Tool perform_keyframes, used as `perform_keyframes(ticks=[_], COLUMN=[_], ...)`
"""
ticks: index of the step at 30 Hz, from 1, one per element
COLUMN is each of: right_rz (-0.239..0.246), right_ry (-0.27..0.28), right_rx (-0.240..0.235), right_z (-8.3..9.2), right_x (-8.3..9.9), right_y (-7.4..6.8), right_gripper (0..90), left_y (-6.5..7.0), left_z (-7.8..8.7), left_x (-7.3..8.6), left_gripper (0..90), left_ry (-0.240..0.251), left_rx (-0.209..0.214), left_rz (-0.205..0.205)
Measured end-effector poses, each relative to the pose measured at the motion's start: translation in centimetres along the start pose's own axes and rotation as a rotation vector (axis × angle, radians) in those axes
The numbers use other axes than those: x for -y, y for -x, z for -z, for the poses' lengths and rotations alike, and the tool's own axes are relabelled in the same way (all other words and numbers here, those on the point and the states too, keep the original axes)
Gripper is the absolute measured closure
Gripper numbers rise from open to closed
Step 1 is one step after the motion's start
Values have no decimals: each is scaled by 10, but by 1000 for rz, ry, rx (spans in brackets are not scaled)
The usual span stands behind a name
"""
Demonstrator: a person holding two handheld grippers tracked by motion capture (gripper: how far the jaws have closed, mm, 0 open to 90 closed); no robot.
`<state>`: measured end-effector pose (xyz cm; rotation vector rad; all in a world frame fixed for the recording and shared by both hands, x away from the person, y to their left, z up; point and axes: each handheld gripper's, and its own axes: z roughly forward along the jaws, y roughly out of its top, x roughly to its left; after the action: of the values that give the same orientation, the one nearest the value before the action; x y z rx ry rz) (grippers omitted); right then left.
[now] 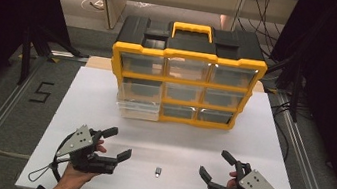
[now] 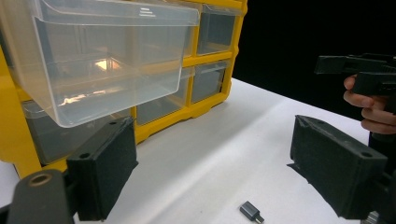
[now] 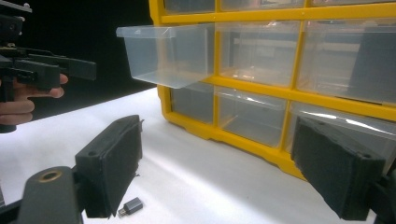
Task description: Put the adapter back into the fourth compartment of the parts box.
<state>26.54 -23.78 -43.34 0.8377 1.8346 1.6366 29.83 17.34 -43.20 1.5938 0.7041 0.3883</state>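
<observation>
Flanking adapter; left gripper agape; right gripper agape

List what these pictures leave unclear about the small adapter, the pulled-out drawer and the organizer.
- Small adapter: too small in the high view to read its connector type; in the right gripper view the left jaw partly covers it.
- Pulled-out drawer: cut off by the left gripper view's top and left edges; contents not discernible through glare.
- Organizer: closed drawers' contents blurred behind reflections; its back hidden by its own body.
</observation>
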Motion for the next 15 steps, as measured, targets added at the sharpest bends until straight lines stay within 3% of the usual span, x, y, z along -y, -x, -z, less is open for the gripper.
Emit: perform_keyframes(ticks=[10,15], right_rz=[1,0], right_ry=[1,0], right_rx=[0,2], right_z=[0,0], right_x=[0,0], right_y=[0,0], right_gripper=[179,182], left_y=[0,0], left_z=[-2,-5], left_x=[1,2], left_gripper=[143,140], left_ry=[-23,-61], left_rx=[-6,-6], left_rz=[-1,-3])
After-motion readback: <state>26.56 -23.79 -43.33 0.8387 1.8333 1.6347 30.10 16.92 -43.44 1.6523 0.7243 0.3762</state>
